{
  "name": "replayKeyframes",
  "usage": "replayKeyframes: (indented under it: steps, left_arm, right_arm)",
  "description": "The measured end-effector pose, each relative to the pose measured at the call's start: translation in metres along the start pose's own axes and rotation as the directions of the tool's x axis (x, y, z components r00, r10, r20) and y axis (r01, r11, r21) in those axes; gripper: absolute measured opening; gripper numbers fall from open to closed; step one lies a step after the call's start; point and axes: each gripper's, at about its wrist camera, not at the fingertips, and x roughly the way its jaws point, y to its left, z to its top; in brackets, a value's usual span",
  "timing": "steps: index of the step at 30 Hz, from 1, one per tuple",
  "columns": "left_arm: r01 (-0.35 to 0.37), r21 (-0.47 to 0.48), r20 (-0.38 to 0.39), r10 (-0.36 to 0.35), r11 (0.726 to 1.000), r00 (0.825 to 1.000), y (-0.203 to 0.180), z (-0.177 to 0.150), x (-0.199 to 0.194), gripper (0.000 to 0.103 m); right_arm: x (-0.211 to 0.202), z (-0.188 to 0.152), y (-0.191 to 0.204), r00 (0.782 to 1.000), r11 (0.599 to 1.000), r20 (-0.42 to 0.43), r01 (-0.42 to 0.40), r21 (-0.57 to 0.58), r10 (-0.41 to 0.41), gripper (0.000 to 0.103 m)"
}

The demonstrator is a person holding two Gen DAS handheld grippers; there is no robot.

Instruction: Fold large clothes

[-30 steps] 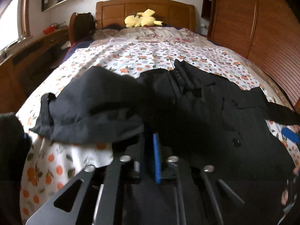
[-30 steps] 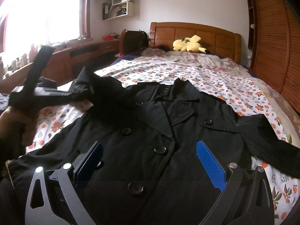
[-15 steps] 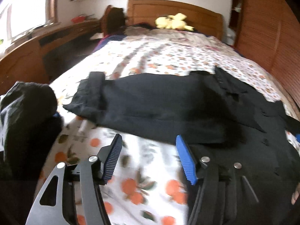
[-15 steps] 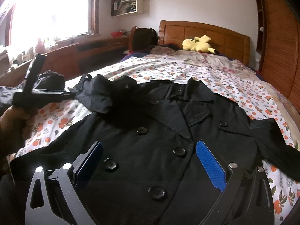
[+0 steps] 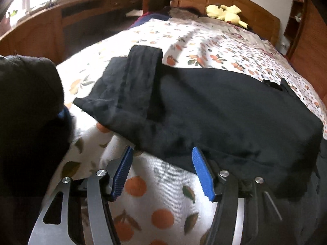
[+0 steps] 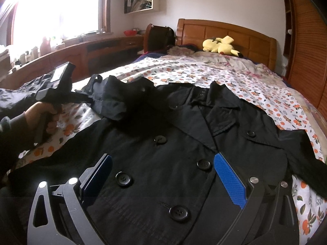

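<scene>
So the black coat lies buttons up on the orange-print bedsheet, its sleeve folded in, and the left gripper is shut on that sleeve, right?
Not quite. The left gripper is open and holds nothing: the left wrist view shows its blue pads apart over the bedsheet. The black coat and folded sleeve are as you say.

Matt black cloth coat (image 6: 163, 143) with glossy buttons on printed cotton bedspread (image 6: 235, 77), wooden headboard (image 6: 224, 30)

Your left gripper (image 5: 162, 170) lets go of the coat sleeve (image 5: 132, 85), jaws now parted, and drops beside the coat's edge.
</scene>
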Motion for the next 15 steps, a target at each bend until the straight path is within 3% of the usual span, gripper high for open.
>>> replayKeyframes:
  steps: [2, 4, 10, 15]
  left_arm:
    - [0.012, -0.017, -0.006, -0.013, 1.000, 1.000, 0.000, 0.004, 0.005, 0.042]
    - [0.021, -0.017, -0.020, -0.021, 1.000, 1.000, -0.003, 0.008, 0.006, 0.002]
    - [0.016, 0.067, 0.078, -0.022, 0.998, 0.997, -0.036, 0.012, -0.034, 0.001]
    - [0.056, 0.160, 0.156, -0.081, 0.986, 0.984, -0.081, 0.006, -0.090, 0.001]
  right_arm:
    - [0.001, 0.000, -0.001, 1.000, 1.000, -0.005, 0.003, 0.000, -0.003, 0.096]
    - [0.000, 0.000, -0.002, 1.000, 1.000, -0.006, 0.006, 0.001, -0.006, 0.096]
    - [-0.010, 0.000, -0.007, 1.000, 1.000, 0.006, 0.019, 0.006, -0.019, 0.096]
    - [-0.024, -0.002, -0.013, 0.999, 0.999, 0.025, 0.035, 0.010, -0.035, 0.096]
